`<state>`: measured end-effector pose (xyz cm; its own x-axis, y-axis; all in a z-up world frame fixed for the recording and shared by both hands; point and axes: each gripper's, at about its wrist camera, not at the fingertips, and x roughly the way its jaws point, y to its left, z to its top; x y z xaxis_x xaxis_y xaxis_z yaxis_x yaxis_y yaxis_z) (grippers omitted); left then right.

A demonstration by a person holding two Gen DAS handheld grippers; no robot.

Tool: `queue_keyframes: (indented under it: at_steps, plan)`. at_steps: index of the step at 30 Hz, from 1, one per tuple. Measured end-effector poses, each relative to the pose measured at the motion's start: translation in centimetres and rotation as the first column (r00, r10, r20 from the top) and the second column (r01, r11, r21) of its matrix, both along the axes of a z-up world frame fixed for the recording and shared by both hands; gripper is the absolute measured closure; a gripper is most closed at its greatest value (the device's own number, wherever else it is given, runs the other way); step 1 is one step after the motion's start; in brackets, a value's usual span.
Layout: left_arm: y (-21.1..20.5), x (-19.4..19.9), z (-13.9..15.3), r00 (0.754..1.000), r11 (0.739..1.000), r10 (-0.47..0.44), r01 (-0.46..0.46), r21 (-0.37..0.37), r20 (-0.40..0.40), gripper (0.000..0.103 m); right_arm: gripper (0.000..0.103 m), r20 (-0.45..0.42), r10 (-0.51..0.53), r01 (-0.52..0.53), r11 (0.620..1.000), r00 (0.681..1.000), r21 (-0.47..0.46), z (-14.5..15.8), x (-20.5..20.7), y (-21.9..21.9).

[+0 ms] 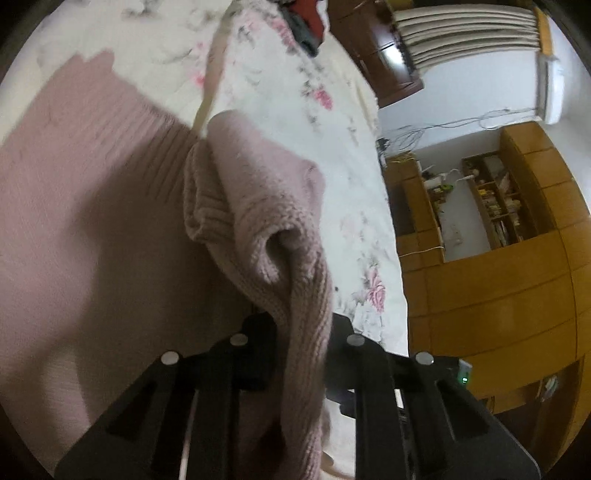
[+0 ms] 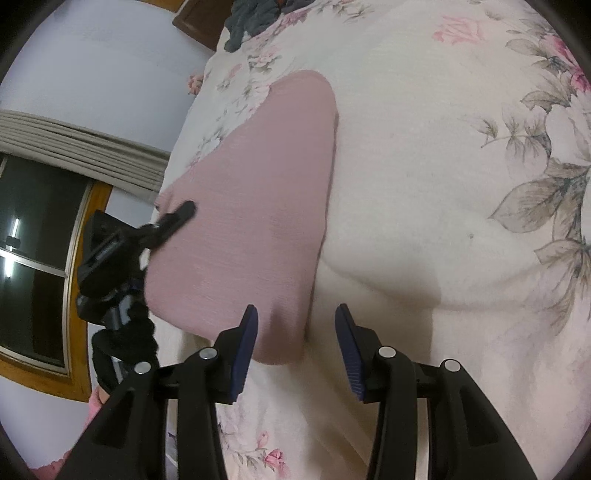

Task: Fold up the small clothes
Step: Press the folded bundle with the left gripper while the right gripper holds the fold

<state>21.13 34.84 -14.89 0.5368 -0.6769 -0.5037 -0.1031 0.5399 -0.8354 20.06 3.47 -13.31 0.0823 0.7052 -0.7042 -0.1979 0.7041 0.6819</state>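
Item one, my left gripper (image 1: 301, 332): it is clenching a bunched fold of the pink knit sweater (image 1: 258, 206), the ribbed cloth running down between the two black fingers (image 1: 258, 332) and hanging below them. The lifted part is rising in a hump ahead of the gripper, above the rest of the garment.

Item two, the pink knit sweater itself: its main body is lying flat on the floral bedspread (image 1: 332, 147), spreading to the left in the left wrist view. In the right wrist view it (image 2: 251, 206) is showing as a smooth pink panel with a straight right edge, my left gripper (image 2: 173, 221) reaching onto its left border.

Item three, my right gripper (image 2: 295, 332): it is standing released, blue-padded fingers (image 2: 245, 347) spread apart, gripping nothing, hovering over the near corner of the sweater and bare bedspread (image 2: 424, 184).

Item four, surroundings: a heap of dark clothes (image 2: 251, 14) is sitting at the far end of the bed; wooden cabinets (image 1: 498, 295) and a window (image 2: 33, 258) are standing beyond.
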Motion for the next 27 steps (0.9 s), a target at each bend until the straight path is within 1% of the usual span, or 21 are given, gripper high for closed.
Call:
queue_keyframes:
  at_steps: [2,6,8,10,13,18,22,23,24,25,27]
  plan:
    - [1.1,-0.4,0.7,1.0,1.0,0.001,-0.001,0.005,0.011,0.089,0.058,0.005,0.011,-0.011,1.0,1.0,0.001,0.2,-0.1,0.4]
    - [4.1,-1.9,2.2,0.999,0.999,0.001,-0.003,0.04,0.035,0.092,0.058,0.006,0.032,-0.033,0.999,0.999,0.018,0.3,0.2,1.1]
    - [5.8,-2.7,2.8,0.999,0.997,0.004,-0.007,0.076,0.044,0.092,0.058,0.006,0.053,-0.054,0.998,0.999,0.029,0.2,0.1,1.9]
    - [7.4,-3.5,2.9,0.999,0.995,0.011,-0.016,0.095,0.047,0.092,0.057,0.003,0.075,-0.075,0.996,0.997,0.042,0.2,0.1,3.0]
    - [9.4,-4.3,2.4,0.999,0.994,0.03,-0.035,0.108,0.045,0.092,0.052,-0.003,0.11,-0.11,0.993,0.994,0.052,0.0,0.0,4.8]
    - [11.6,-5.0,1.2,0.997,0.993,0.059,-0.063,0.096,0.043,0.093,0.05,-0.02,0.165,-0.164,0.985,0.986,0.057,-0.5,-0.1,7.9]
    - [12.8,-5.3,-0.2,0.997,0.99,0.062,-0.066,0.123,0.037,0.094,0.049,-0.046,0.187,-0.186,0.982,0.981,0.033,-1.6,0.0,9.4]
    - [12.9,-5.3,-0.7,0.998,0.99,0.063,-0.066,0.124,0.024,0.094,0.05,-0.051,0.194,-0.192,0.981,0.98,0.029,-1.9,0.0,9.7]
    - [13.0,-5.2,-1.7,0.998,0.99,0.063,-0.063,0.125,-0.001,0.094,0.055,-0.056,0.195,-0.195,0.981,0.979,0.016,-2.4,0.0,10.0]
    - [12.9,-5.0,-2.3,0.998,0.99,0.064,-0.061,0.124,-0.022,0.094,0.063,-0.063,0.194,-0.195,0.981,0.979,-0.008,-2.9,0.0,10.1]
    - [12.7,-5.0,-3.6,0.997,0.991,0.061,-0.055,0.119,-0.048,0.094,0.069,-0.073,0.191,-0.195,0.98,0.979,-0.051,-3.9,0.1,10.4]
